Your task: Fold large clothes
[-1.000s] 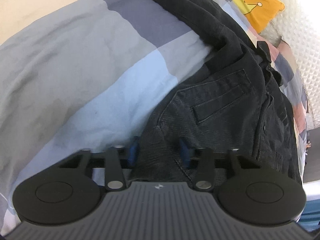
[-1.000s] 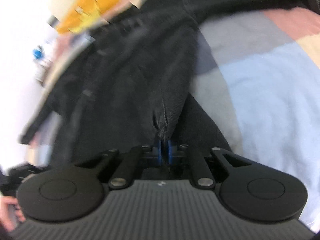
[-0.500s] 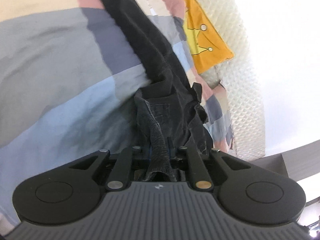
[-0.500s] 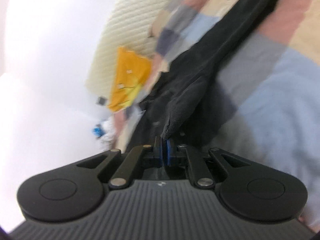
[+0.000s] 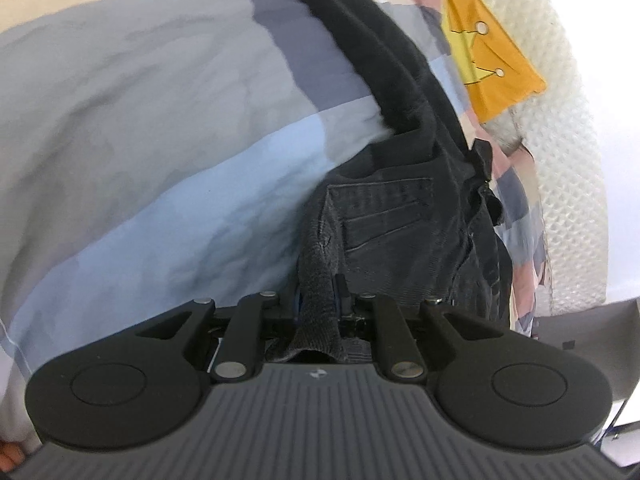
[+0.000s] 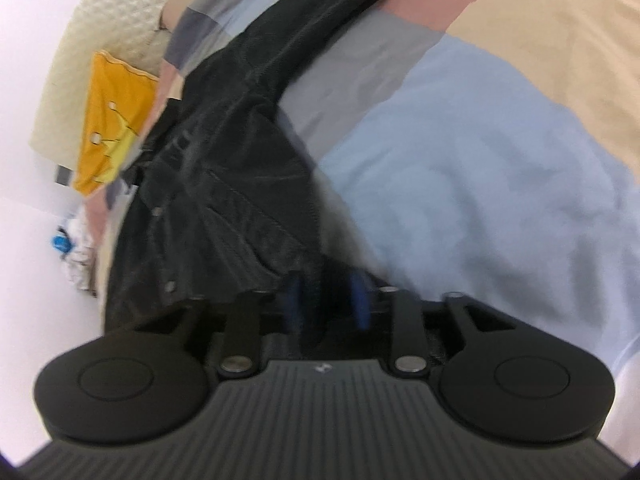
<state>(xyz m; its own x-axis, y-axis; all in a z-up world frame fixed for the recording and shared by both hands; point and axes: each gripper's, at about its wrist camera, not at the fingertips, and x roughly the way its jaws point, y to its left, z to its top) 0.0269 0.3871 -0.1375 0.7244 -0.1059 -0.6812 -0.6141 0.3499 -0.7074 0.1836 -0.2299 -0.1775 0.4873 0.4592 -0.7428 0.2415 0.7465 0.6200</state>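
So I've got a pair of black jeans (image 5: 400, 216) laid out on the bed, on top of a patchwork duvet (image 5: 160, 140) in blue, grey, pink and beige blocks. The waist end is right in front of me and the legs run off toward the far side of the bed as one long dark strip.

My left gripper (image 5: 319, 300) is clenched on a bunched-up bit of the jeans' edge. You can see the fold of denim squeezed between the blue pads and poking back toward the camera, just below the stitched pocket (image 5: 384, 208).

My right gripper (image 6: 326, 300) is a different story: its jaws have just been opening, and the blue pads now stand apart with a clear gap. The dark cloth lies right at the tips, but the pads aren't pressing on anything, so that side is released. That view is pretty blurry, though I can make out a couple of rivets (image 6: 171, 286) and seams on the denim to the left of the fingers.

Past the jeans, up by a cream textured headboard (image 5: 568, 160), sits an orange cushion (image 5: 492, 64) with a little crown drawn on it.
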